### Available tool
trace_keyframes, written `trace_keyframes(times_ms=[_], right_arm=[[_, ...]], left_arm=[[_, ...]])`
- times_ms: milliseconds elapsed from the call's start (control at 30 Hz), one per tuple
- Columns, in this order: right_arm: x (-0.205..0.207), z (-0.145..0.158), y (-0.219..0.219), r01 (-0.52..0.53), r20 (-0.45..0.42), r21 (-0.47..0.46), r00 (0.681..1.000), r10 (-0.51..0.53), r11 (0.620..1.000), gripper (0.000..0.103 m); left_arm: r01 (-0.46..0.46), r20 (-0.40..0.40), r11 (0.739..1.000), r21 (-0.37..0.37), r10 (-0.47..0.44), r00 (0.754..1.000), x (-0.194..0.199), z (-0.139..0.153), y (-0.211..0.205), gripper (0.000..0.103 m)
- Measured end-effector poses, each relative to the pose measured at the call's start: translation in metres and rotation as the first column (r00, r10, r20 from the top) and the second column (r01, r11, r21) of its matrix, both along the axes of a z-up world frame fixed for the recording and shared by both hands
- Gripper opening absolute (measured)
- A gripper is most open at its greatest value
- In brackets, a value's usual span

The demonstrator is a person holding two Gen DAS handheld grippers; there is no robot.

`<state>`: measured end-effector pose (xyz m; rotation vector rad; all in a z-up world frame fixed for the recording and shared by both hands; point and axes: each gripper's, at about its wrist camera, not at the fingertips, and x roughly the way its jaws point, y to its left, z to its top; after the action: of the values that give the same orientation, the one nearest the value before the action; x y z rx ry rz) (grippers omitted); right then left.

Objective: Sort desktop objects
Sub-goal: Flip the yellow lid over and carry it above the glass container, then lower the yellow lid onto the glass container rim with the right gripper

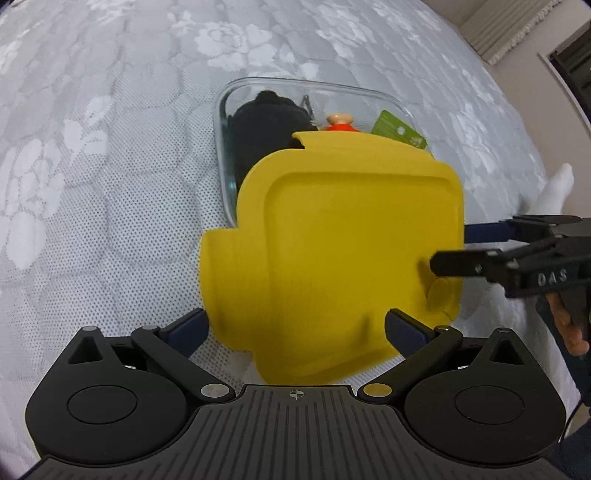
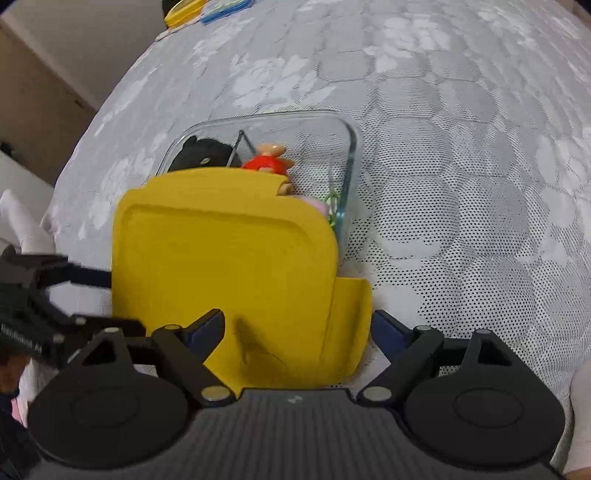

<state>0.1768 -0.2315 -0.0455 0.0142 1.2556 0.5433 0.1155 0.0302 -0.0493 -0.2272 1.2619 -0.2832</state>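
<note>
Closest to my lens on the left wrist view is my left gripper [image 1: 295, 317], pointing steeply down. One fingertip is beside the yellow lid's side tab and the other lies over its face. I cannot tell whether these fingers squeeze the lid or only straddle it.

My right gripper [image 2: 297, 321] stands with its jaws spread wide. One fingertip is over the lid's face, and the other is just clear of the tab's outer edge, so nothing is clamped there.

Beneath everything spreads the grey quilted bed cover [image 1: 110, 184] with its pale flower pattern.

On it sits the yellow lid [image 1: 351, 240], a squarish piece with a raised rim line. It is tilted over the near part of the glass container [image 1: 221, 110] and hides that end of it. The container is clear, with rounded corners, and its far part is uncovered.

Inside it, on the left in the left wrist view, I see a black bundle [image 1: 266, 118]. Beside that is a small toy figure [image 1: 338, 123] in red with a pale head. Further right is a green card [image 1: 397, 127], leaning at the wall.

Far off at the edge of the cover in the right wrist view lie a yellow item [image 2: 183, 11] and a blue item [image 2: 225, 7], too small to identify.
</note>
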Motion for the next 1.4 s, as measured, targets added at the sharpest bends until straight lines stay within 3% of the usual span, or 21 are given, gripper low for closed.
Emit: trace_keyframes(times_ms=[533, 700, 967, 1167, 1267, 1367, 1400], right_arm=[[0.021, 0.042, -0.01, 0.093, 0.07, 0.115, 0.992, -0.101, 0.989, 0.084], [0.037, 0.047, -0.003, 0.165, 0.079, 0.127, 0.981, -0.176, 0.978, 0.084], [0.06, 0.047, 0.018, 0.187, 0.212, 0.082, 0.956, -0.201, 0.979, 0.083], [0.062, 0.059, 0.023, 0.204, 0.276, 0.101, 0.934, -0.225, 0.974, 0.089], [0.065, 0.055, 0.016, 0.249, 0.26, 0.073, 0.93, -0.26, 0.966, 0.09], [0.068, 0.041, 0.011, 0.279, 0.212, -0.003, 0.939, -0.272, 0.96, 0.08], [0.069, 0.036, 0.01, 0.284, 0.196, -0.028, 0.942, -0.273, 0.958, 0.071]], left_arm=[[-0.105, 0.119, 0.986, -0.128, 0.121, 0.986, 0.027, 0.047, 0.023, 0.103], [-0.161, 0.129, 0.977, -0.143, 0.18, 0.975, 0.049, 0.048, 0.025, 0.103], [-0.191, 0.106, 0.97, -0.152, 0.208, 0.972, 0.082, 0.03, 0.028, 0.103], [-0.235, 0.077, 0.962, -0.136, 0.247, 0.966, 0.077, 0.029, 0.041, 0.103], [-0.274, 0.083, 0.952, -0.134, 0.287, 0.954, 0.076, 0.031, 0.049, 0.103], [-0.308, 0.074, 0.943, -0.122, 0.319, 0.945, 0.077, 0.029, 0.053, 0.103], [-0.311, 0.07, 0.944, -0.107, 0.319, 0.945, 0.079, 0.027, 0.053, 0.103]])
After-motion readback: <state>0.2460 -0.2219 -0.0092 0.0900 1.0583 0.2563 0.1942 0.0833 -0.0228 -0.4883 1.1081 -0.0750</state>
